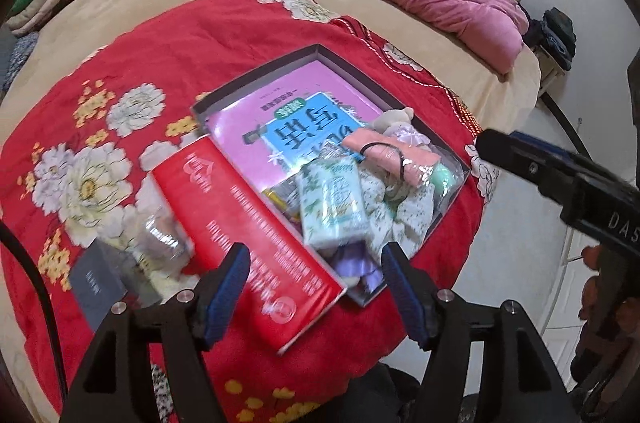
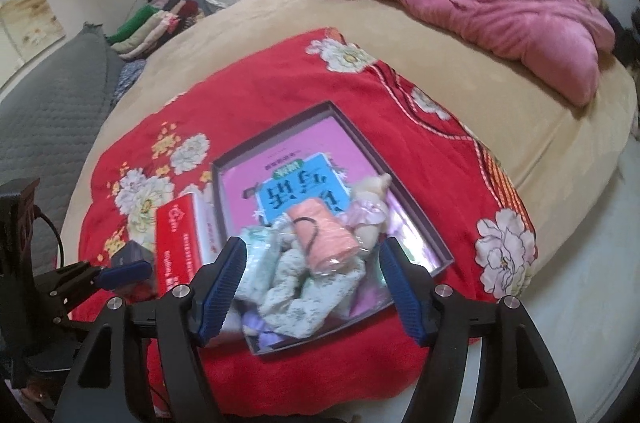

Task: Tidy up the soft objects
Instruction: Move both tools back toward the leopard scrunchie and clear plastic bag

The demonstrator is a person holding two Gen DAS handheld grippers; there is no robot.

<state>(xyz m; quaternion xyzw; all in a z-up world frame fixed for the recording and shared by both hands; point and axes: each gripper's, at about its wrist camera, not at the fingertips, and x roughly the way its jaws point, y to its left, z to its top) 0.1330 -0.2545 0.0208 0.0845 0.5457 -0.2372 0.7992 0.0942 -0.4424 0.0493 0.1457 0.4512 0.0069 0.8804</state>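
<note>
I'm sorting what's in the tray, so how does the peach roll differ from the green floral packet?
The peach roll is plain coloured and cylindrical with a black band looped on it; the green floral packet is patterned, flat-sided and boxy, with no band. The roll lies nearer the plush toy. Both rest inside the tray.

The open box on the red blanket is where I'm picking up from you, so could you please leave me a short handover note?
Left gripper: open, empty, above the box's near corner.
Right gripper: open, empty, over the soft pile.
Box: holds a pink book, tissue pack, floral cloth, peach roll, plush toy.
Red carton leans on the box's edge.
Left: the jar and dark card lie outside, possibly not soft.
</note>
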